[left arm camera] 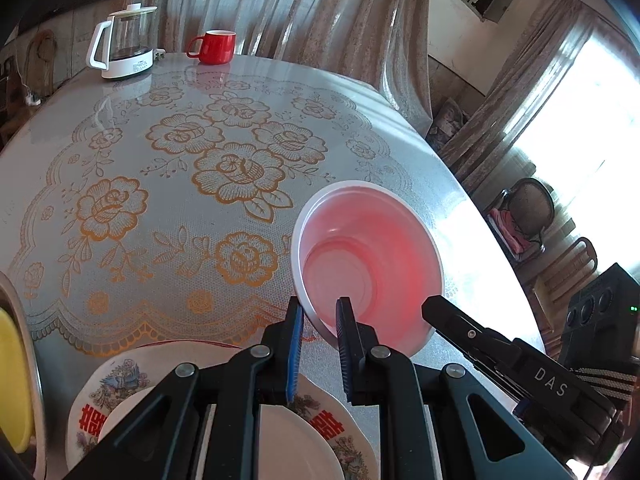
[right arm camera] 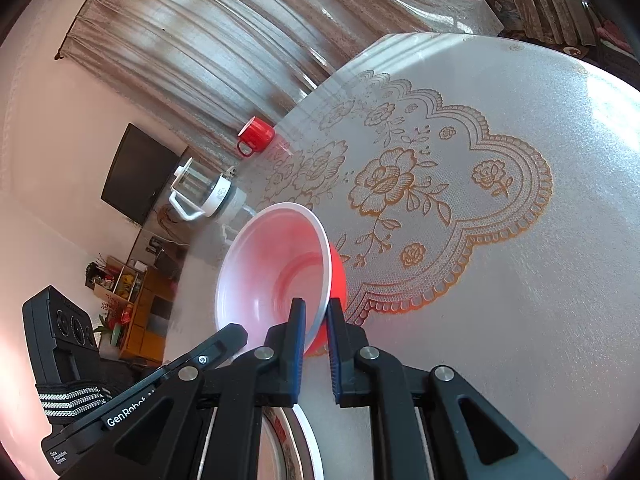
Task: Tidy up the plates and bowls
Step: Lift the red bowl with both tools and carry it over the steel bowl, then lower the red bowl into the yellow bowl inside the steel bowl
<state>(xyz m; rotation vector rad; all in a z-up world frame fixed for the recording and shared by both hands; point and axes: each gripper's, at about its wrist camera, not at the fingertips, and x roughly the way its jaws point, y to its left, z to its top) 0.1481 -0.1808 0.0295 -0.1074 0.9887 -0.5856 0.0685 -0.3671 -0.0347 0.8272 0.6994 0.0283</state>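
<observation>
Lifting the red plastic bowl with white inside (left arm camera: pixel 368 256) needs both tongs level: the left gripper (left arm camera: pixel 320 320) and the right gripper (right arm camera: pixel 316 320) are each clamped on its near rim, the bowl tilted above the table. I judge it should be lowered slowly onto the flowered ceramic plates (left arm camera: pixel 116 384) under the left tongs.

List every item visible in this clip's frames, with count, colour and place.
bowl: one, red outside and white inside, tilted near the table edge, rim pinched by both grippers
plates: two stacked, white with floral print, near edge
yellow dish: one, far left edge
mug: one, red, far side
kettle: one, glass and white, beside mug
table: one, lace-pattern cover
left gripper: black, shut on rim
right gripper: black, shut on rim
</observation>
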